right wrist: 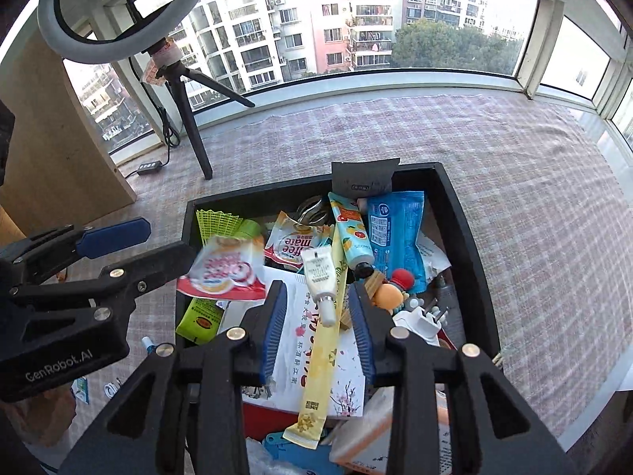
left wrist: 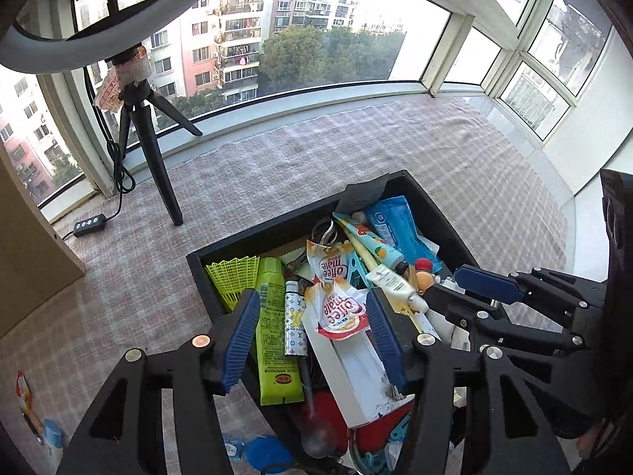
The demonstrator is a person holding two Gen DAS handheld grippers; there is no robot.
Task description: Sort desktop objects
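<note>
A black box [left wrist: 277, 233] [right wrist: 455, 198] stands on the checked cloth, filled with mixed small items. My left gripper [left wrist: 312, 336] [right wrist: 166, 241] hangs open over its left part. A red-and-white Coffee mate sachet [left wrist: 340, 312] [right wrist: 225, 273] lies loose between the pads, blurred in the right wrist view. My right gripper [right wrist: 318, 328] [left wrist: 447, 289] is open over the box's middle. A small white tube [right wrist: 320, 289] [left wrist: 395, 285] and a long yellow sachet [right wrist: 320, 356] show between its pads, untouched. Other contents include a green tube [left wrist: 273, 324] and a blue pouch [right wrist: 395, 233].
A ring light on a black tripod [left wrist: 154, 150] [right wrist: 194, 126] stands at the back left, its cable remote [left wrist: 89, 225] on the cloth. A wooden board [left wrist: 23, 237] [right wrist: 51, 150] rises at the left. Small items, one a blue cap [left wrist: 269, 451], lie before the box. Windows ring the cloth [right wrist: 534, 198].
</note>
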